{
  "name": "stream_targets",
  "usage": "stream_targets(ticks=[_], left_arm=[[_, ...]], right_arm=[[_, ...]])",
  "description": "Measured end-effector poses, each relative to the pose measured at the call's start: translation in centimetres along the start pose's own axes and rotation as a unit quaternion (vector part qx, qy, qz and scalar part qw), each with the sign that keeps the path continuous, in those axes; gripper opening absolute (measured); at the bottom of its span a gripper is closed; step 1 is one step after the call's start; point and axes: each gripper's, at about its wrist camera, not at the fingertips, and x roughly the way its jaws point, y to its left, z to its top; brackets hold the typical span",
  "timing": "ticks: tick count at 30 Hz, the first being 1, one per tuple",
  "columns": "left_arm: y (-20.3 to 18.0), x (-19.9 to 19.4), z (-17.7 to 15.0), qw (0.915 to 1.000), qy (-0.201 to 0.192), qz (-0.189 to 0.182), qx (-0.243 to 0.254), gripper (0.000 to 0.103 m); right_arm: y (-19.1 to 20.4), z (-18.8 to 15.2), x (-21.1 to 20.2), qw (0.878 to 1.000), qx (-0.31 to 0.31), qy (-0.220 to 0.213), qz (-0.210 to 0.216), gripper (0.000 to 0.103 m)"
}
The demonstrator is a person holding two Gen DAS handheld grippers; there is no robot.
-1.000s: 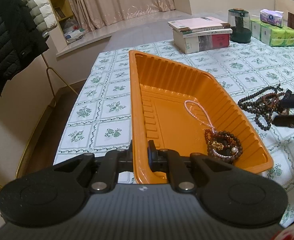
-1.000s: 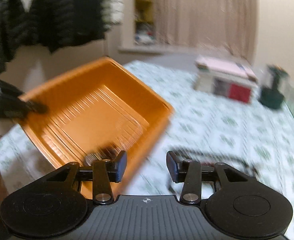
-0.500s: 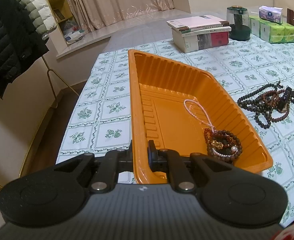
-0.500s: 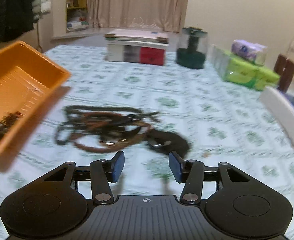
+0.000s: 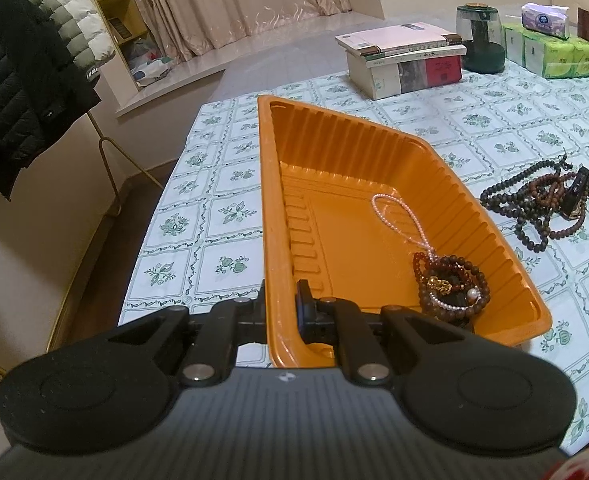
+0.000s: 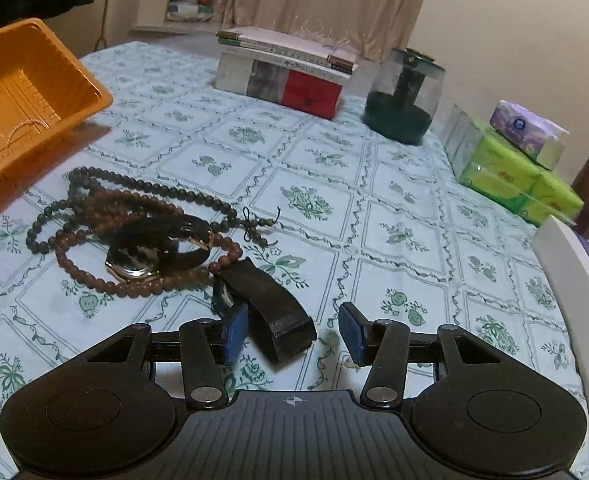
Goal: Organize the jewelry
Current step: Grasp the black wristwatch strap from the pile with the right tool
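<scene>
My left gripper (image 5: 281, 306) is shut on the near rim of the orange tray (image 5: 266, 208). In the tray lie a pink bead strand (image 5: 398, 216) and a bundle of brown bracelets (image 5: 452, 286). My right gripper (image 6: 294, 334) is open, low over the table, with the end of a black watch strap (image 6: 270, 304) between its fingers. The watch face (image 6: 132, 260) lies on a pile of dark and brown bead necklaces (image 6: 106, 216), which also shows at the right in the left wrist view (image 5: 534, 204). The tray's corner shows in the right wrist view (image 6: 42, 76).
A stack of books (image 6: 286, 74), a green-based glass jar (image 6: 404, 98) and green tissue packs (image 6: 514, 172) stand at the back of the floral tablecloth. A white box edge (image 6: 574, 280) lies to the right. Jackets (image 5: 18, 64) hang left of the table.
My right gripper has swung away from the tray to the pile of necklaces and come down around the watch strap. My left gripper has stayed clamped on the tray rim.
</scene>
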Motion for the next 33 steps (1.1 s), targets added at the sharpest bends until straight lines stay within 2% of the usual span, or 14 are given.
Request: stream_targets(ticks=[2, 4, 12, 18, 22, 33], left_arm=[[0.0, 0.1, 0.0, 1.0000, 0.001, 0.002, 0.000, 0.010], [0.0, 0.1, 0.0, 1.0000, 0.001, 0.002, -0.001, 0.010], [-0.1, 0.0, 0.0, 1.0000, -0.002, 0.000, 0.002, 0.010], [-0.2, -0.1, 0.0, 1.0000, -0.004, -0.002, 0.002, 0.010], [-0.2, -0.1, 0.0, 1.0000, -0.004, -0.002, 0.002, 0.010], [-0.2, -0.2, 0.1, 1.0000, -0.005, -0.003, 0.001, 0.010]], right_arm=[[0.2, -0.1, -0.3, 1.000, 0.001, 0.002, 0.003, 0.029], [0.6, -0.4, -0.7, 1.000, 0.002, 0.007, 0.002, 0.024], [3.0, -2.0, -4.5, 0.999, 0.046, 0.002, 0.022, 0.023], [2.7, -2.2, -6.1, 0.995, 0.099, -0.003, 0.030, 0.023], [3.1, -1.6, -7.5, 0.996, 0.080, -0.020, 0.013, 0.022], [4.4, 0.2, -9.5, 0.997, 0.057, -0.038, 0.017, 0.022]])
